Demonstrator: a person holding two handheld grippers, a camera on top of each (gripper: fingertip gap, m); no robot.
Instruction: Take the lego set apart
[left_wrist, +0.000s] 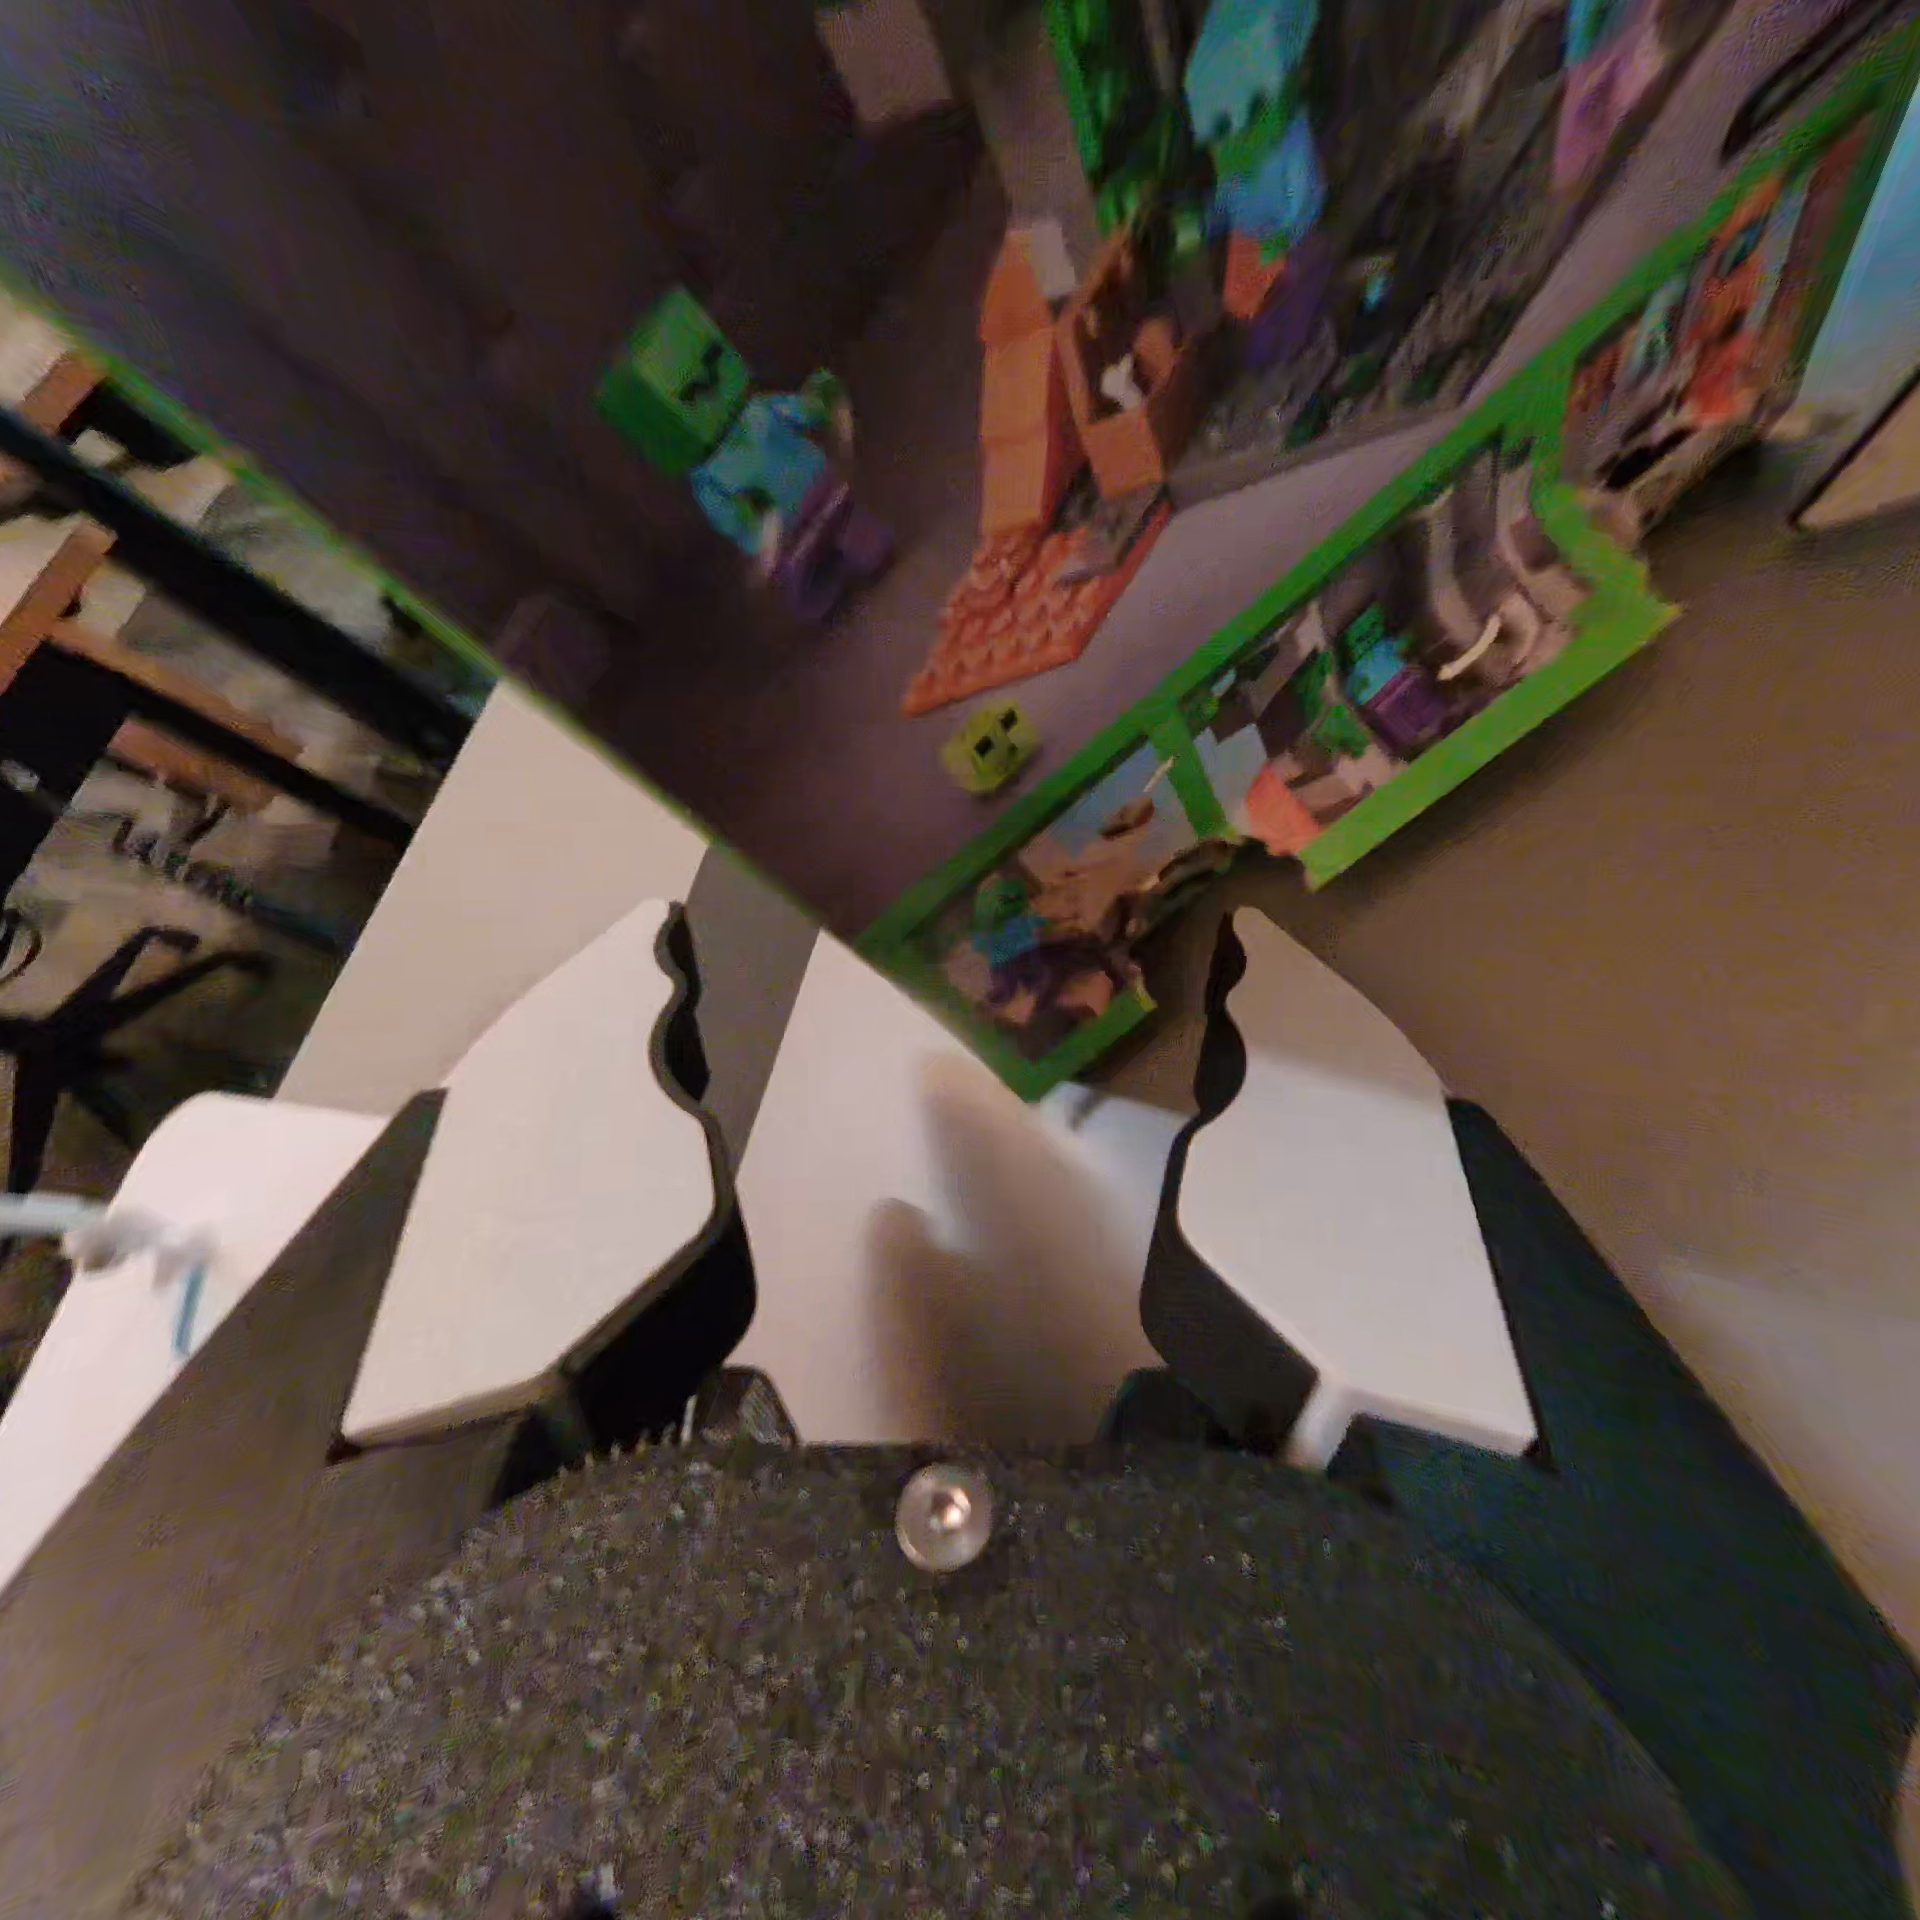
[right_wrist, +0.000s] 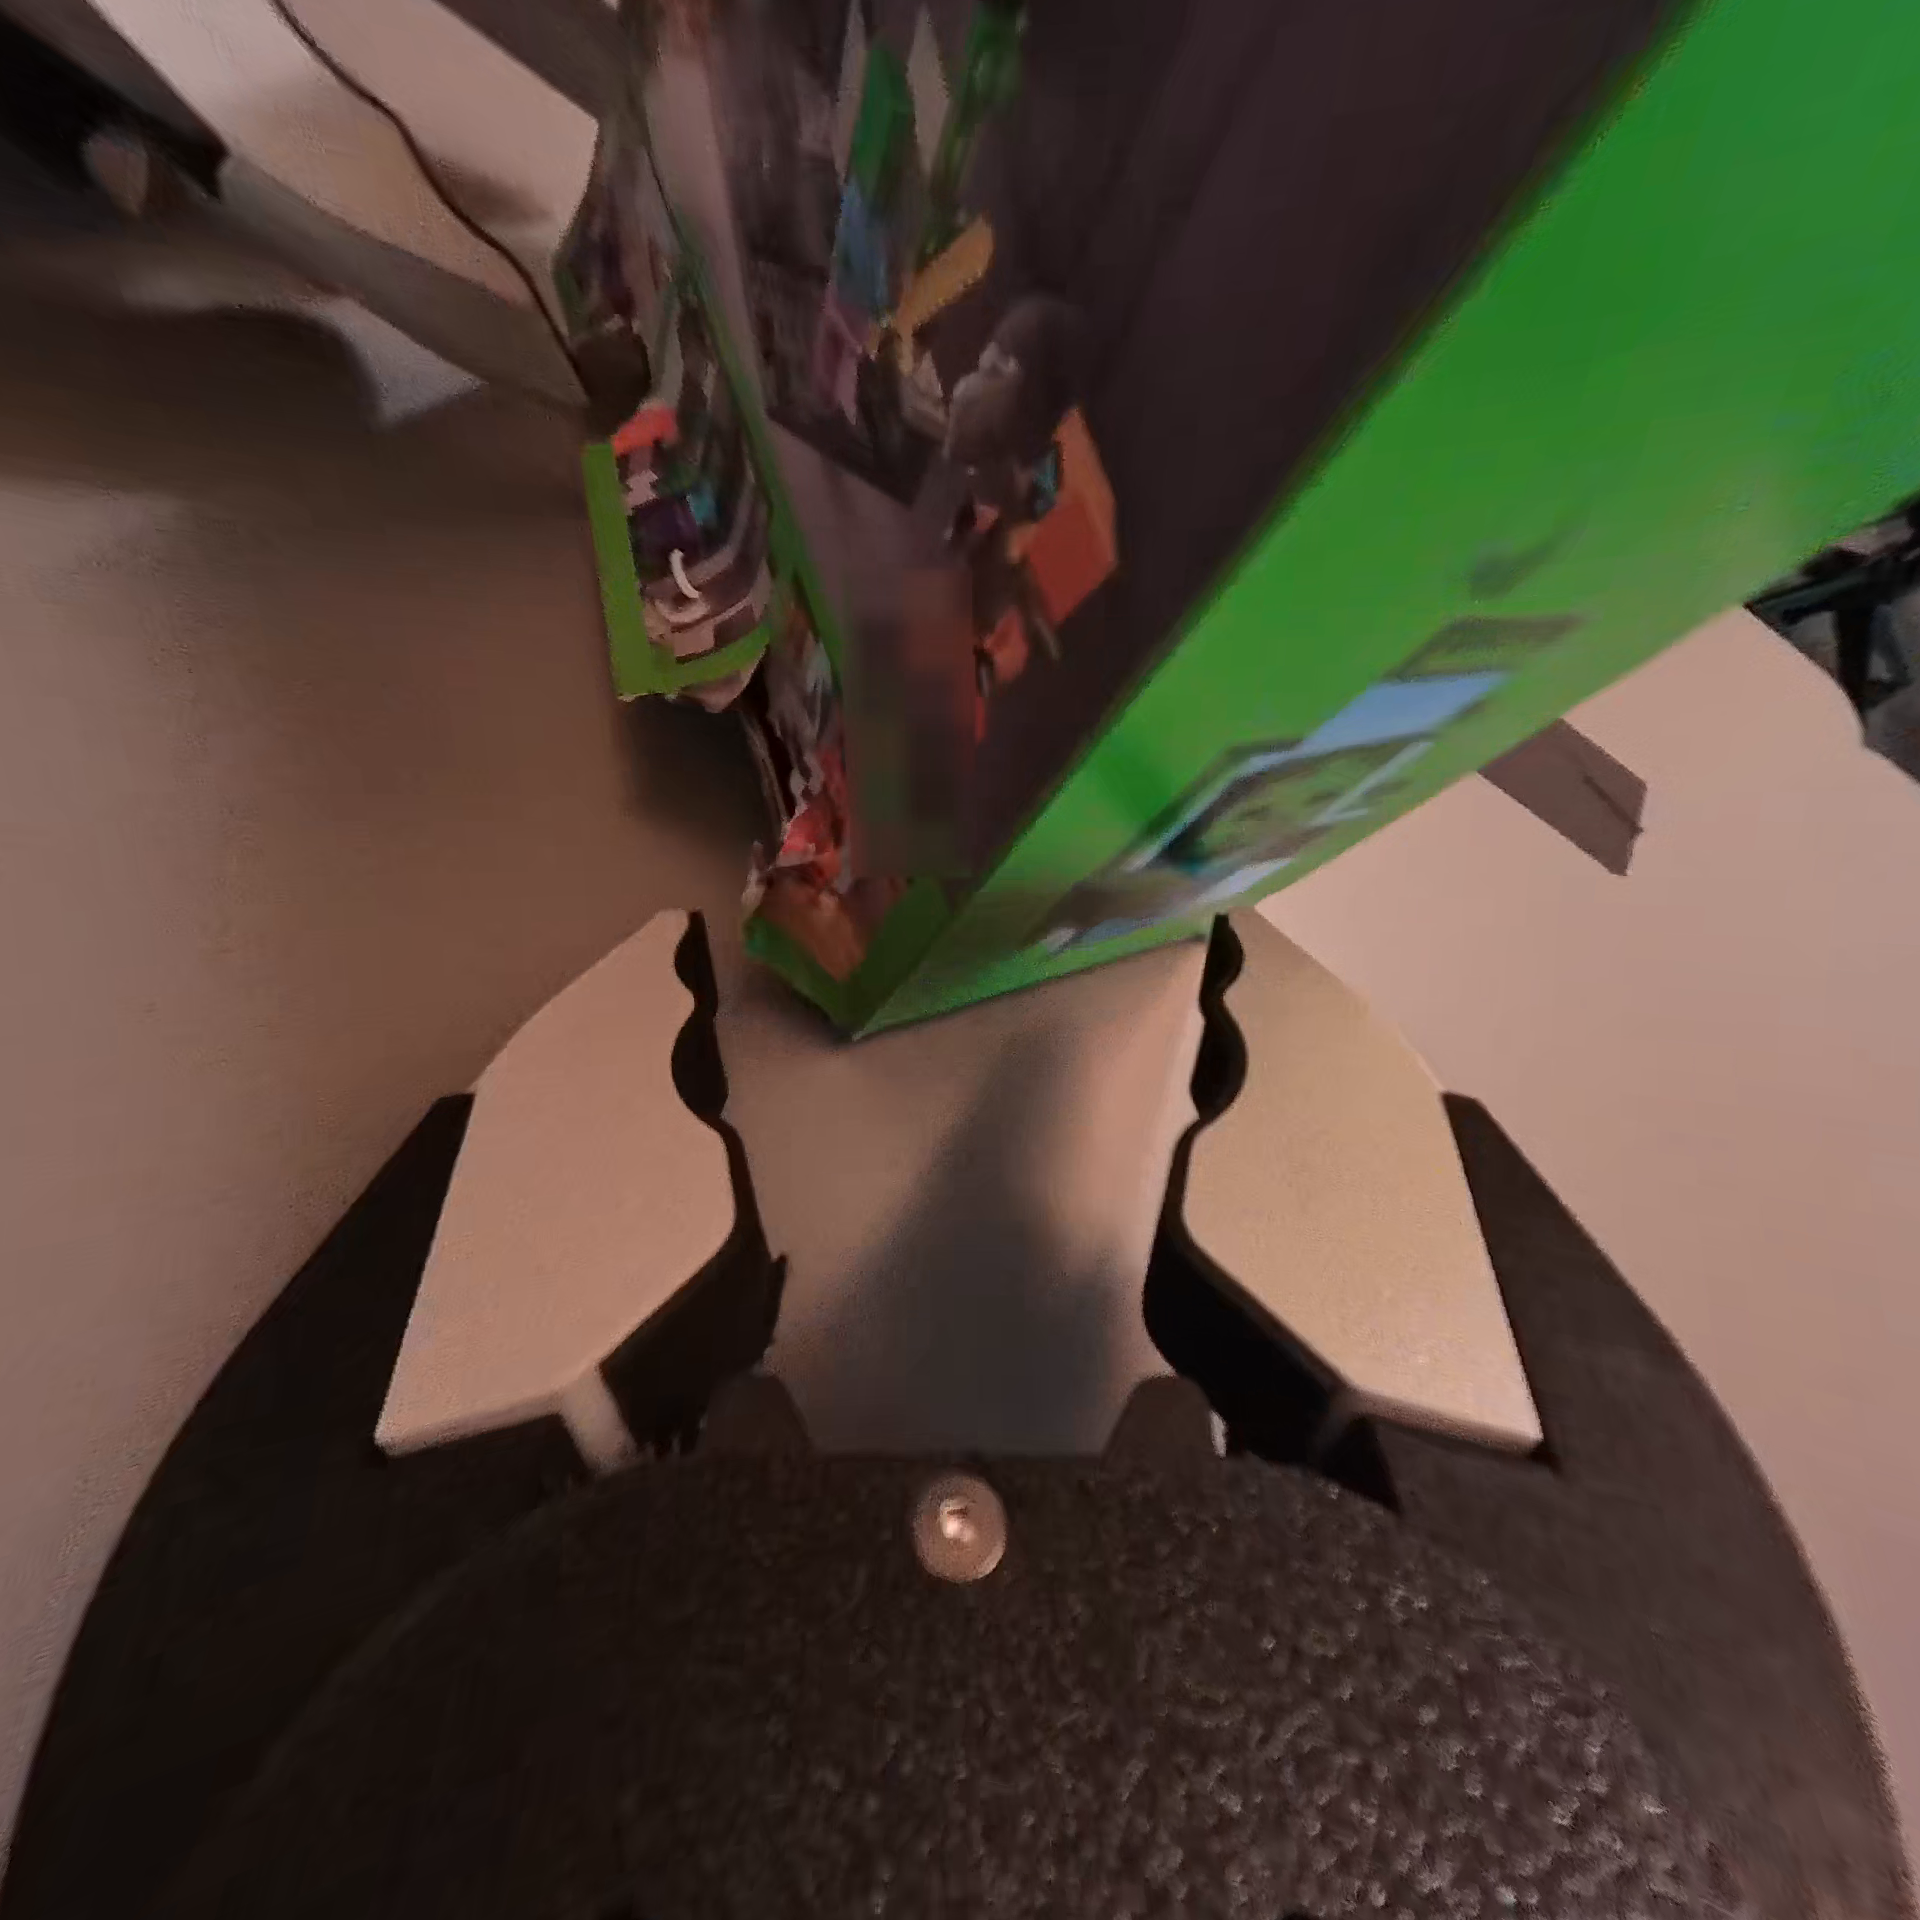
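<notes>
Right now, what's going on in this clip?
A person works two handheld grippers around a green lego set box on a pale table. The left gripper and the right gripper both have their jaws spread, each at a corner of the box, neither clamped on it. One end flap looks torn open. No loose bricks are visible.

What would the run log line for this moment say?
stage: box handling | lego box: closed, tilted, corner between right gripper fingers | left gripper: open at box edge | table: beige | bricks: none visible
</notes>
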